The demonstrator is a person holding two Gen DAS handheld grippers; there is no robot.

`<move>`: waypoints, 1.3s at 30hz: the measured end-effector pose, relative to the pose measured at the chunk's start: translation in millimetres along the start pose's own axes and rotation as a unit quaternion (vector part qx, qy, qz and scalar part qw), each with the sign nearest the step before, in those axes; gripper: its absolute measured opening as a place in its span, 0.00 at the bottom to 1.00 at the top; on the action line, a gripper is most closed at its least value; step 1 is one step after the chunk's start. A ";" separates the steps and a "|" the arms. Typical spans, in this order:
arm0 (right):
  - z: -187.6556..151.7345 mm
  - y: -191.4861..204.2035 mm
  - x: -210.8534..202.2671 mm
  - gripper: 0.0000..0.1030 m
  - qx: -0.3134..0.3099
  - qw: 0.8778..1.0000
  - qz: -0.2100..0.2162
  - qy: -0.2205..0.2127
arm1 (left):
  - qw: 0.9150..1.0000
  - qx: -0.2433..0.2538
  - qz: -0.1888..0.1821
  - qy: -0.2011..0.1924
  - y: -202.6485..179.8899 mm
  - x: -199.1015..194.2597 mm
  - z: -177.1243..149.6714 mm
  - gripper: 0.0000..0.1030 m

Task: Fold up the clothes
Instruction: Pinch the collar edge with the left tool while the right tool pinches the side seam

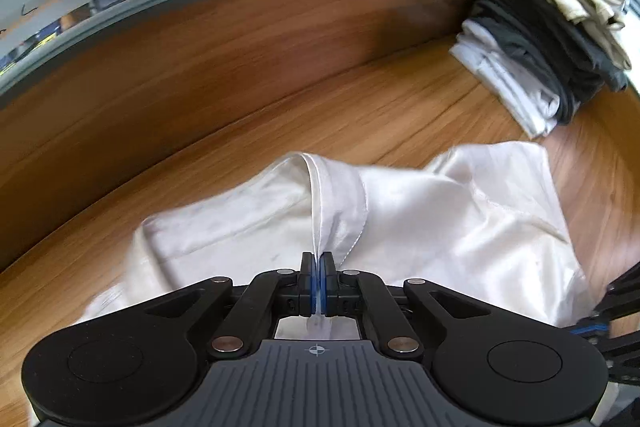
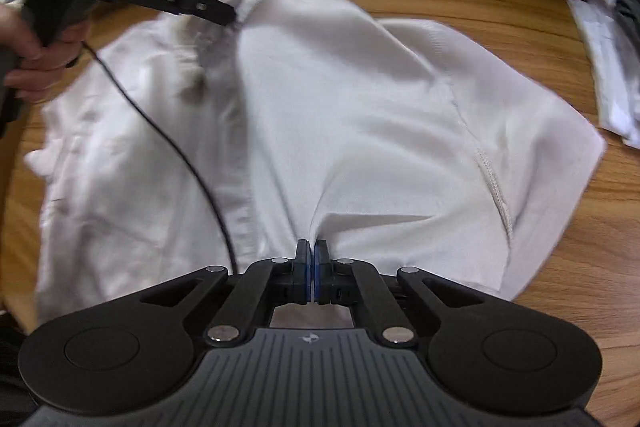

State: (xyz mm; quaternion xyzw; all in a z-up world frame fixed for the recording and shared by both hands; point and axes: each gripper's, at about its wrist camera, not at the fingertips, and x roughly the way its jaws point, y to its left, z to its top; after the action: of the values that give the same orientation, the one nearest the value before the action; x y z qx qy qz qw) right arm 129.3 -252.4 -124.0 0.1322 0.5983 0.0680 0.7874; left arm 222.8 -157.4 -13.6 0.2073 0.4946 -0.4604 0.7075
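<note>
left tongs (image 1: 318, 261) clenched on shirt (image 1: 420, 219) hem | right tongs (image 2: 311, 249) pinching shirt edge

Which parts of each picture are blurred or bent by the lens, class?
Left wrist view: the white shirt is smeared by motion at its edges, the wooden table's back edge bows in a fisheye curve, and the left gripper is sharp. Right wrist view: the shirt's left side is blurred, while the right gripper stays crisp.

Bare wooden table (image 1: 240, 131) lies open ahead-left of the left tongs; a stack of folded clothes (image 1: 552, 39) blocks far right.
</note>
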 end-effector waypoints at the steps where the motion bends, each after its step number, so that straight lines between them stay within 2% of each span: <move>1: -0.6 6.8 3.1 0.01 -0.005 1.000 0.012 0.007 | 1.000 0.001 0.003 0.007 2.9 -1.5 -3.6 0.04; 7: -4.1 47.4 21.8 0.02 -0.038 0.995 0.084 0.048 | 0.998 -0.009 0.024 0.063 19.1 9.3 -29.6 0.05; 9: -3.9 59.4 27.5 0.07 -0.057 0.993 0.083 0.058 | 0.997 -0.017 0.022 0.069 22.3 13.3 -36.8 0.05; 11: -2.4 62.1 25.9 0.07 -0.067 0.993 0.075 0.056 | 0.998 -0.019 0.016 0.065 24.1 12.9 -41.5 0.06; 13: -0.1 60.1 21.7 0.11 -0.070 0.994 0.070 0.052 | 0.998 -0.020 0.011 0.059 24.7 11.4 -43.2 0.18; 15: 5.6 51.4 13.4 0.18 -0.071 0.995 0.060 0.040 | 0.999 -0.020 0.004 0.050 24.9 7.7 -42.1 0.25; 18: 18.7 37.9 4.3 0.21 -0.073 0.996 0.037 0.021 | 0.999 -0.015 -0.006 0.036 24.6 3.9 -35.9 0.31; 23: 46.3 6.6 0.2 0.24 -0.080 0.997 -0.012 0.006 | 0.999 -0.019 -0.015 0.042 23.5 10.9 -18.8 0.34; 25: 58.0 -6.8 1.9 0.29 -0.086 0.996 -0.030 0.004 | 0.998 -0.021 -0.019 0.048 22.4 14.6 -10.9 0.36; 28: 78.1 -21.0 8.1 0.31 -0.095 0.994 -0.048 0.002 | 0.998 -0.018 -0.028 0.048 19.8 18.1 0.1 0.40; 31: 98.2 -30.4 15.8 0.32 -0.106 0.993 -0.058 -0.004 | 0.998 -0.028 -0.036 0.047 19.7 24.7 10.5 0.40; 33: 108.2 -32.5 22.7 0.41 -0.114 0.992 -0.059 -0.006 | 0.997 -0.040 -0.044 0.050 21.0 30.6 15.9 0.40; 39: 130.7 -35.1 46.3 0.42 -0.140 0.988 -0.065 0.001 | 0.995 -0.060 -0.043 0.062 23.7 48.7 23.4 0.38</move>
State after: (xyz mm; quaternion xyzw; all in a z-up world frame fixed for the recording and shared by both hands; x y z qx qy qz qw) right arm 265.7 -290.2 -144.4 -0.0185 0.5908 0.0999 0.8004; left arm 259.3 -185.0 -50.8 0.1706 0.5726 -0.4461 0.6663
